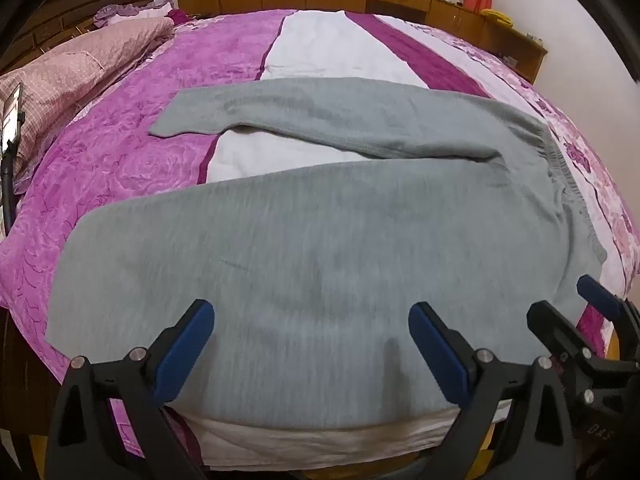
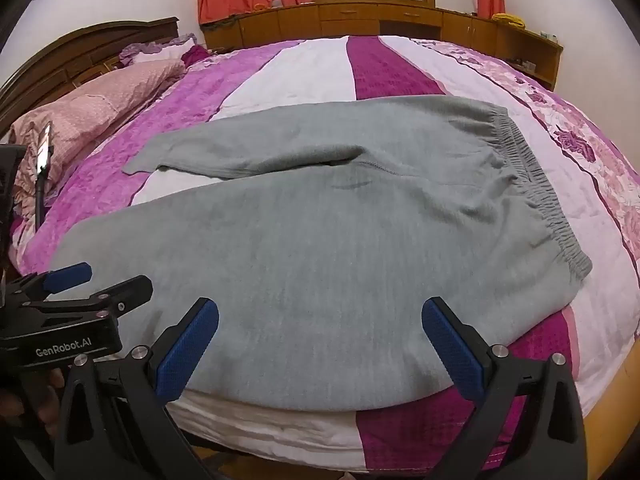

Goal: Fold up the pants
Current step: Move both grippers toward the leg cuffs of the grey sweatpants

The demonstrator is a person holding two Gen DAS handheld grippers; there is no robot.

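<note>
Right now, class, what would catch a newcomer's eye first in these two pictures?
The grey pants lie spread across the near side of the bed, legs pointing left, waistband to the right. Under them the pink, white and purple striped cover stands out. Both claws, left and right, hover open at the bed's near edge.

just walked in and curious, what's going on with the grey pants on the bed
A person holds a two-finger gripper in each hand at the near edge of the bed. Grey pants lie spread flat on the purple and white bedspread, legs apart, waistband to the right. The left gripper and right gripper both hover open over the near leg, gripping nothing. No fold has been made yet.
</note>
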